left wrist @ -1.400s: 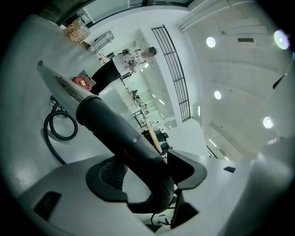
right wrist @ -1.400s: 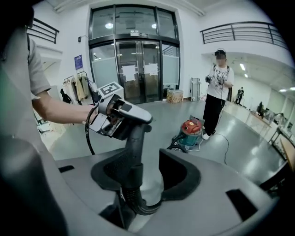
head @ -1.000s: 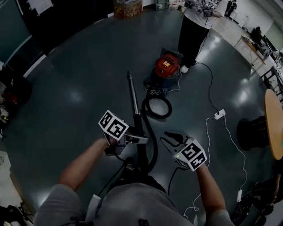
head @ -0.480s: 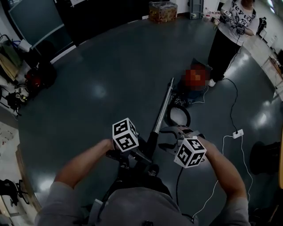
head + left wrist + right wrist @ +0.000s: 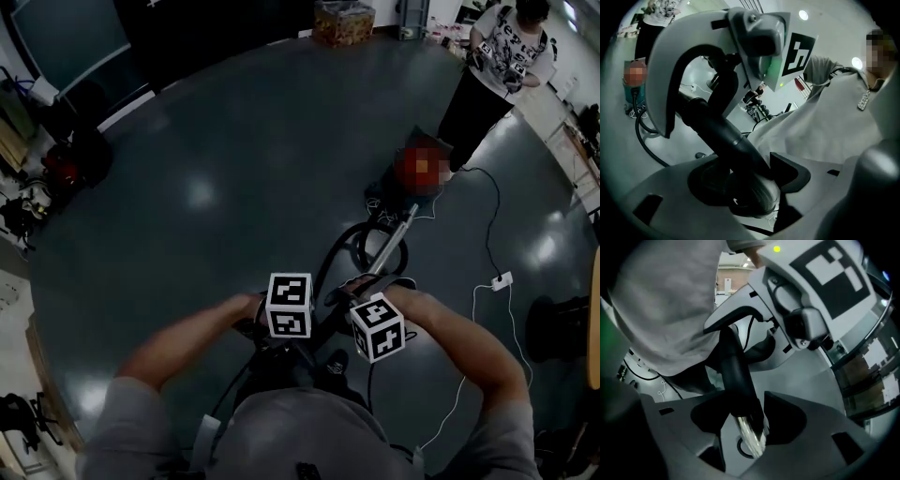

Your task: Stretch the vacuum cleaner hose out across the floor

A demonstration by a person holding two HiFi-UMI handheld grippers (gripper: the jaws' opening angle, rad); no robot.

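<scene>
With the left claw (image 5: 754,180) pinching the wand (image 5: 733,143), the right claw (image 5: 750,427) has just spread its jaws round it, while the hose (image 5: 643,140) lies looped beside the vacuum cleaner (image 5: 417,183), so stretching seems barely begun.

Left gripper (image 5: 754,185): jaws clamped on hose handle (image 5: 724,133), pads on both sides of it. Right gripper (image 5: 751,427): jaws just been opening, now wide. Handle sits between them, and I see gap at one pad, so no grip. Both grippers close together at handle, left cube (image 5: 289,305) left of it, right cube (image 5: 378,326) right of it. Left forearm (image 5: 183,342) and right forearm (image 5: 464,342) bare, angled in toward handle from either side.
</scene>
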